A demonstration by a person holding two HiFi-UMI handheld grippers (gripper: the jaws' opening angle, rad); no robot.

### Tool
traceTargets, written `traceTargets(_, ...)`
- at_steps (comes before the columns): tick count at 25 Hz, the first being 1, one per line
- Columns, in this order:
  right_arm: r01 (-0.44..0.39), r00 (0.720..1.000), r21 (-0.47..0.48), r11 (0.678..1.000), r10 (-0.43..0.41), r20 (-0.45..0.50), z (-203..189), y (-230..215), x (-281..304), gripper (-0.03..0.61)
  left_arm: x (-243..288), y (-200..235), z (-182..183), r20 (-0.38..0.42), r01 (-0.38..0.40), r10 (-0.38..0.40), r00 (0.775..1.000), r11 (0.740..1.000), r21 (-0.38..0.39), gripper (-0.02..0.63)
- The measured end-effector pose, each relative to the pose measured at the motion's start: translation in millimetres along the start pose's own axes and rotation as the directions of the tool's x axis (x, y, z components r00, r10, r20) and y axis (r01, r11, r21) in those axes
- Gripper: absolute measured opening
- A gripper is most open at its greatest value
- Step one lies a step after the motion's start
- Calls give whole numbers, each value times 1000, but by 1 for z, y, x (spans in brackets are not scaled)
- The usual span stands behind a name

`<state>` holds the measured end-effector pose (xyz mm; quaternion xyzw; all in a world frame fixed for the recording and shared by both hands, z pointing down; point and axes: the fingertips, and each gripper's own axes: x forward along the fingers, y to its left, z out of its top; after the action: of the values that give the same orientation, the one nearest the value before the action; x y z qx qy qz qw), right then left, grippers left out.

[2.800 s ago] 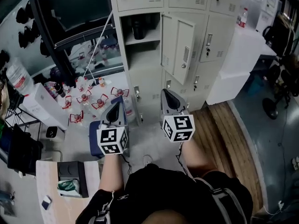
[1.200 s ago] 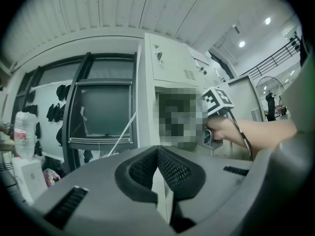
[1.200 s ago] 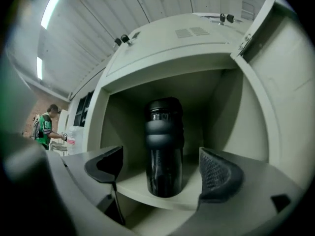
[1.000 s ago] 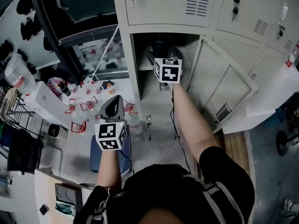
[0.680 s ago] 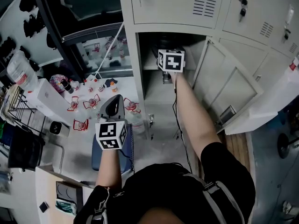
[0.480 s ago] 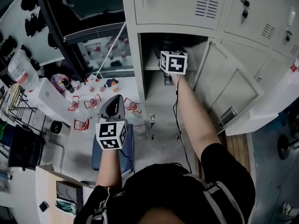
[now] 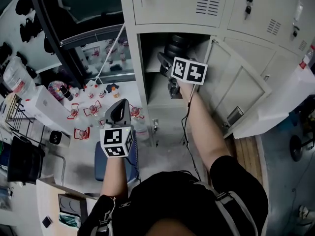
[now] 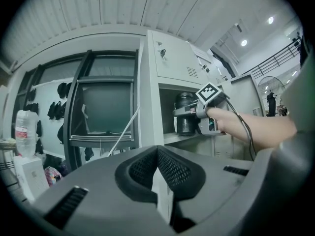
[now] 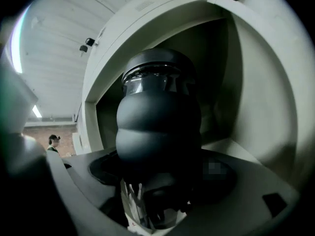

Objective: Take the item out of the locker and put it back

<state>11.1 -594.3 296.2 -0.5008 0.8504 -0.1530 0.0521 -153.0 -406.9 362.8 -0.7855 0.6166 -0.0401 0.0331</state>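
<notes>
Right gripper (image 7: 166,61) is seen rolled and drawn slightly back from its earlier position; marker cube now tilted. Fingers, just closed inward, are clamped on black ribbed bottle (image 9: 157,117). Bottle is held upright inside open locker (image 7: 129,58) compartment, at shelf (image 8: 170,137) level; contact with shelf cannot be told. Door (image 7: 236,92) is swung open to right. Left gripper (image 7: 118,113) is held level, well apart from locker; fingers (image 8: 142,168) pressed together, nothing between.

The bottle (image 9: 157,117) is glossy black, the locker (image 7: 172,9) pale grey-beige, the marker cubes (image 7: 116,141) black-and-white squares.
</notes>
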Motion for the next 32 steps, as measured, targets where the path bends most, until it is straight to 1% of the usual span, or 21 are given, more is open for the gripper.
traceTargets(2, -15, 1000, 37, 999, 15, -2, -8, 2, -14, 414, -3, -5, 0, 5, 10, -10, 1000, 1000, -5, 11)
traceTargets(4, -22, 1000, 18, 1000, 22, 7, -15, 5, -29, 414, -6, -10, -1, 8, 21, -21, 1000, 1000, -9, 11)
traceTargets(7, -26, 999, -64, 998, 28, 26, -26, 14, -53, 414, -8, -16, -5, 6, 36, -36, 999, 999, -20, 11)
traceTargets(9, -15, 999, -128, 992, 21, 43, -32, 19, -72, 414, -10, -19, -6, 6, 45, -45, 999, 999, -26, 11)
traceTargets(12, 15, 997, -225, 974, 2, 72, -43, 24, -103, 413, -13, -27, -4, 13, 64, -64, 998, 997, -30, 11)
traceTargets(15, 40, 996, -284, 958, -14, 92, -58, 26, -134, 414, -16, -36, -4, 13, 85, -84, 996, 996, -36, 11)
traceTargets(17, 45, 996, -289, 956, -19, 90, -72, 26, -152, 414, -17, -43, -8, 8, 100, -100, 995, 994, -42, 11)
traceTargets(22, 43, 997, -246, 968, -27, 68, -103, 16, -188, 414, -22, -61, -14, 11, 137, -137, 991, 989, -50, 11)
traceTargets(26, 59, 997, -229, 971, -47, 57, -114, 6, -202, 414, -21, -71, -15, 11, 158, -158, 987, 986, -51, 11)
traceTargets(32, 60, 998, -223, 973, -51, 47, -122, -1, -209, 414, -18, -82, -16, 7, 178, -178, 984, 983, -46, 11)
